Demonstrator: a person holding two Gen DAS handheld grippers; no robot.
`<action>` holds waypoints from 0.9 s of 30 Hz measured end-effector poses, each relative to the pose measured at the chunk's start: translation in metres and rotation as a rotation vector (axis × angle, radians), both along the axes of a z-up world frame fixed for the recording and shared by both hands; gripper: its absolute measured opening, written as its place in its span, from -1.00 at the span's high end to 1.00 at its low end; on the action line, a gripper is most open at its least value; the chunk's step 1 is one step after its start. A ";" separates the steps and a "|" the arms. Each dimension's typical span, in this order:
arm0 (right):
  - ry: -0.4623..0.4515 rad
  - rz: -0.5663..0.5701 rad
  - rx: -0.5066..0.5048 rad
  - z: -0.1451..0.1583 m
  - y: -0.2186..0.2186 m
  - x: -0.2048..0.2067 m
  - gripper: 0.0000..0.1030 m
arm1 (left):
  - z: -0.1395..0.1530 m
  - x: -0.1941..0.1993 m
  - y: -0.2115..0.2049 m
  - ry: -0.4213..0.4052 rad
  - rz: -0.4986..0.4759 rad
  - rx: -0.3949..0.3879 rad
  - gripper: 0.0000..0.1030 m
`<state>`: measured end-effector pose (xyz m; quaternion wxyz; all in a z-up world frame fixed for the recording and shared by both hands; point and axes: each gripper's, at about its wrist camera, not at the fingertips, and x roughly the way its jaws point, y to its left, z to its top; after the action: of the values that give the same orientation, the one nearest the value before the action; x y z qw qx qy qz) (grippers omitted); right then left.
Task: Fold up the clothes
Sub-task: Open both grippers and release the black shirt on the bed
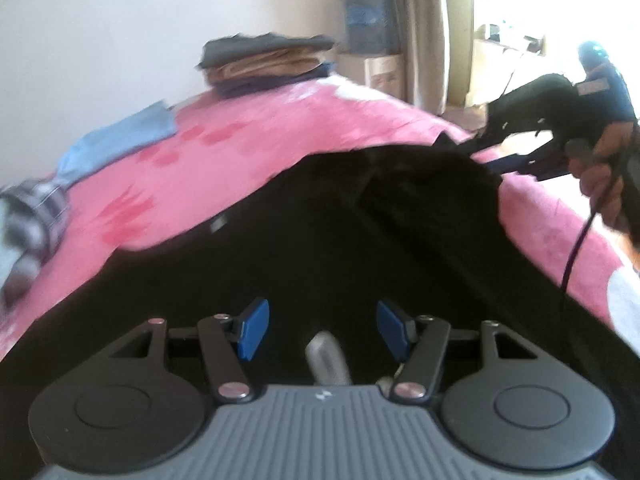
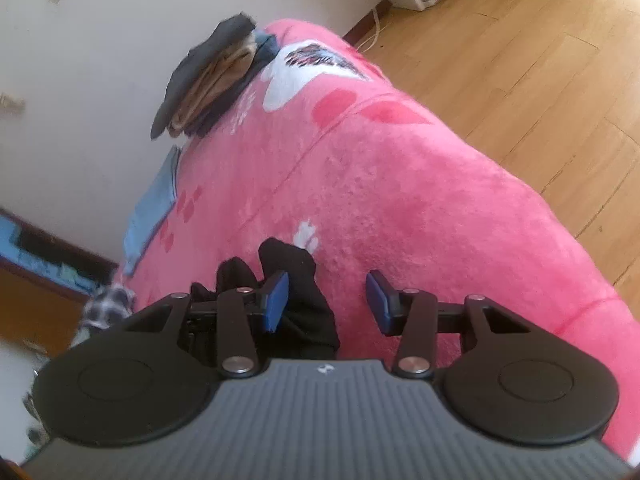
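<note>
A black garment (image 1: 320, 240) lies spread over the pink blanket (image 1: 260, 132) and fills the lower half of the left wrist view. My left gripper (image 1: 324, 328) hovers over it, open, its blue pads (image 1: 254, 328) wide apart with nothing pressed between them. At the garment's far right corner is my right gripper (image 1: 496, 156), held by a hand (image 1: 600, 168). In the right wrist view a bunched end of the black garment (image 2: 296, 276) sits against the left blue pad (image 2: 276, 306). The right gripper (image 2: 328, 304) is open, and its other pad stands clear over the blanket (image 2: 400, 180).
A stack of folded clothes (image 1: 264, 60) (image 2: 216, 80) sits at the bed's far end by the wall. A light blue cloth (image 1: 120, 140) (image 2: 152, 208) and a plaid garment (image 1: 36, 216) lie at the left. Wooden floor (image 2: 520, 60) runs beyond the bed's right edge.
</note>
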<state>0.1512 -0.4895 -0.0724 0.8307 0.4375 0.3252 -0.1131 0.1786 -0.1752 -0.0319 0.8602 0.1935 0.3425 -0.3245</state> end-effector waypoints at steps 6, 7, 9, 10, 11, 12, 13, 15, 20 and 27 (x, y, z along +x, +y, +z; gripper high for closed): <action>-0.077 0.090 -0.097 0.018 0.023 0.012 0.97 | -0.026 0.012 0.001 0.119 0.108 -0.111 -0.03; -0.095 0.121 -0.110 0.023 0.031 0.017 0.97 | -0.029 0.014 0.004 0.134 0.126 -0.125 -0.02; -0.123 0.188 -0.141 0.034 0.049 0.028 0.97 | -0.033 0.016 0.010 0.143 0.141 -0.136 -0.02; -0.137 0.222 -0.172 0.038 0.058 0.033 0.97 | -0.034 0.017 0.012 0.142 0.139 -0.137 -0.02; -0.151 0.256 -0.211 0.042 0.069 0.038 0.96 | -0.034 0.017 0.013 0.139 0.136 -0.137 -0.02; -0.165 0.293 -0.237 0.045 0.078 0.042 0.93 | -0.035 0.016 0.013 0.132 0.131 -0.135 -0.02; -0.179 0.333 -0.254 0.047 0.087 0.045 0.92 | -0.035 0.015 0.013 0.126 0.128 -0.133 -0.02; -0.210 0.396 -0.251 0.050 0.098 0.048 0.92 | -0.035 0.014 0.013 0.120 0.127 -0.135 -0.02; -0.238 0.307 -0.257 0.056 0.081 0.029 0.86 | -0.036 0.015 0.015 0.128 0.135 -0.148 -0.02; -0.133 0.242 -0.475 0.048 0.055 -0.025 0.40 | -0.037 0.016 0.013 0.129 0.135 -0.138 -0.02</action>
<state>0.1257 -0.4342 -0.0245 0.9371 0.1949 0.2841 -0.0569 0.1941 -0.1624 -0.0686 0.8675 0.0890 0.3861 -0.3007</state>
